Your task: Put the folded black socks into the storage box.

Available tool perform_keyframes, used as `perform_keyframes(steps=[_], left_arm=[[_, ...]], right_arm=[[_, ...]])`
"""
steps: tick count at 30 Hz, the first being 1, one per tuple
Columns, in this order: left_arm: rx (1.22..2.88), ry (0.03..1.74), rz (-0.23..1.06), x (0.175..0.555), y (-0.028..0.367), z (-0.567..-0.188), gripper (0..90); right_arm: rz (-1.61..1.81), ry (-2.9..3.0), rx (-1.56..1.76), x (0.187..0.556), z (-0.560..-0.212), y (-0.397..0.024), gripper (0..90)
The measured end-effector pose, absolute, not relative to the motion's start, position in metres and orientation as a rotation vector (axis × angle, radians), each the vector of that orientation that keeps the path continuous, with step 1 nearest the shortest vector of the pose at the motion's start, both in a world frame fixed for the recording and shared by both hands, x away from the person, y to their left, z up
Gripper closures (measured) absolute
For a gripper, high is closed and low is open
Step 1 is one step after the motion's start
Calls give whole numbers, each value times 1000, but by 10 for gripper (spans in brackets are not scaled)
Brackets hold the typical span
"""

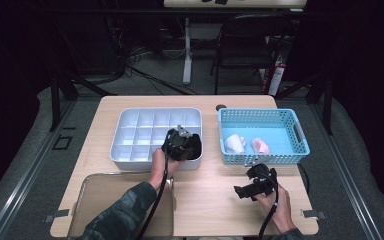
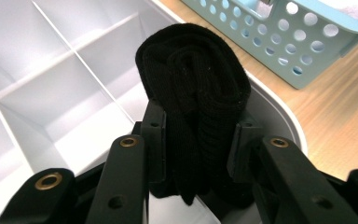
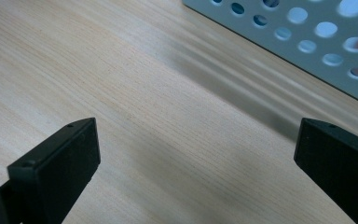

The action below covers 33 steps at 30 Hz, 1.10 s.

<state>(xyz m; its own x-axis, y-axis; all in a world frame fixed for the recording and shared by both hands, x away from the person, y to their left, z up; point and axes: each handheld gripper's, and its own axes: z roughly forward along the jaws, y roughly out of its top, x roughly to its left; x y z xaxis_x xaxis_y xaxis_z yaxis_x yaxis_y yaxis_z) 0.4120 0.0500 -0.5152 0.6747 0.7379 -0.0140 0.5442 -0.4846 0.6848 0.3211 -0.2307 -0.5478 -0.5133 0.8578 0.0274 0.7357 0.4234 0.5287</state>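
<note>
My left gripper [image 2: 198,135] has its fingers clamped on a rolled black sock [image 2: 196,93], which I hold over the near right corner of the white divided tray [image 1: 130,132], just above its compartments. My right gripper [image 3: 198,154] hangs over the bare counter [image 3: 121,84] with its fingers wide apart and nothing between them, near the blue basket [image 1: 300,132].

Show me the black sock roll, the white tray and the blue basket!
black sock roll [image 2: 196,88], left gripper view, its folded top.
white tray [image 1: 155,111], high view, far rim.
blue basket [image 1: 260,159], high view, near wall.
</note>
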Motion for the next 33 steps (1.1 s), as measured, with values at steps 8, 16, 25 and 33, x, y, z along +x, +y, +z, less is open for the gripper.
perform_keyframes(steps=[8,16,25,33], left_arm=[[2228,1024,283,417,47,-517,665],[2249,1053,170,421,44,-523,676],[2234,1062,98,425,48,-523,660],[2258,1059,59,430,48,-522,663]], right_arm=[[713,2436,1392,321,-549,-230,0],[696,2437,1385,320,-549,-229,0],[708,2429,1397,320,-548,-232,1],[714,2427,1399,320,-548,-232,2]])
